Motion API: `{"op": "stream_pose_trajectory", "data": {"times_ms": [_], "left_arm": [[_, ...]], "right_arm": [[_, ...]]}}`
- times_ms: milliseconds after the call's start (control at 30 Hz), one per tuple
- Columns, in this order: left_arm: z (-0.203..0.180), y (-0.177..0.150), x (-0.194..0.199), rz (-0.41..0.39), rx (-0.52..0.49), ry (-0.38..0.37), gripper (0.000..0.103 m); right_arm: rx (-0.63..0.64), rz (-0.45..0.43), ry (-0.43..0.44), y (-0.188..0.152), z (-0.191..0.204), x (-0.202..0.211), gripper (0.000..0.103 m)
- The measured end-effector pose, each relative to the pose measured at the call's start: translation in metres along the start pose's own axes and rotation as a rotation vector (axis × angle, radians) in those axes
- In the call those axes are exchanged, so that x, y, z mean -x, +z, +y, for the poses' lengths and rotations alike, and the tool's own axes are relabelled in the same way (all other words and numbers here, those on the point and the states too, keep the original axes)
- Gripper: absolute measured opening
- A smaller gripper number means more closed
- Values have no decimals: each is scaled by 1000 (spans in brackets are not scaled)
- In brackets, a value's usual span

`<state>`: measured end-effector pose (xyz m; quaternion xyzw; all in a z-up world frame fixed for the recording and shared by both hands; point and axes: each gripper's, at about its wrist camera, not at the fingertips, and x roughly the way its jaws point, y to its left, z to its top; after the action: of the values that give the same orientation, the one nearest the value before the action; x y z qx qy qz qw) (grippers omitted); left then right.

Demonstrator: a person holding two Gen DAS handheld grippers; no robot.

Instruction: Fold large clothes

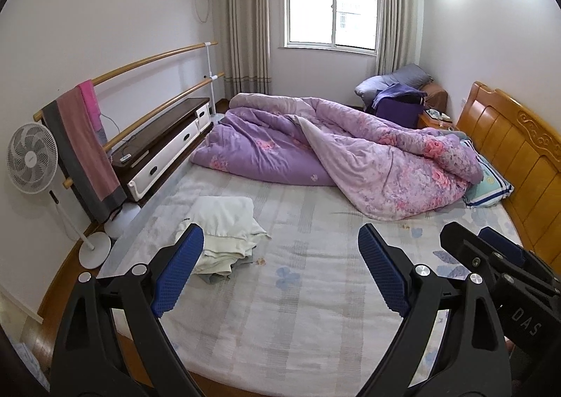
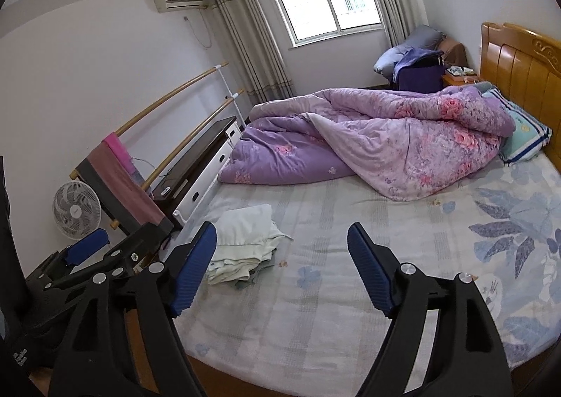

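Observation:
A folded pale cream garment [image 1: 224,225] lies on the bed's left side, with a grey piece under it. It also shows in the right wrist view [image 2: 249,239]. My left gripper [image 1: 280,267] is open and empty, held above the near edge of the bed, its left finger over the garment's near corner. My right gripper [image 2: 280,267] is open and empty, above the bed to the right of the garment. The right gripper also shows at the right edge of the left wrist view [image 1: 498,256], and the left gripper at the left of the right wrist view [image 2: 87,249].
The bed sheet [image 1: 315,291] is pale with blue flowers. A rumpled purple floral quilt [image 1: 350,148] fills the far half, a pillow [image 1: 491,186] by the wooden headboard [image 1: 508,137]. Left of the bed stand a fan [image 1: 33,162], a towel rail [image 1: 84,144] and a low cabinet [image 1: 164,141].

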<state>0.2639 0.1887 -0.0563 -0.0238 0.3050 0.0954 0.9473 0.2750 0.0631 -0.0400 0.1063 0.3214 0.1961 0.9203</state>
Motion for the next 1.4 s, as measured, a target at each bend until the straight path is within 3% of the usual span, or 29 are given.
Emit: {"op": "stream_pose_trajectory", "data": {"times_ms": [433, 1400], "left_arm": [[29, 11, -14, 20, -25, -53, 92], [29, 14, -22, 25, -52, -76, 92]], "right_arm": [[2, 10, -56, 6, 23, -12, 77], [-8, 30, -101, 2, 23, -19, 85]]}}
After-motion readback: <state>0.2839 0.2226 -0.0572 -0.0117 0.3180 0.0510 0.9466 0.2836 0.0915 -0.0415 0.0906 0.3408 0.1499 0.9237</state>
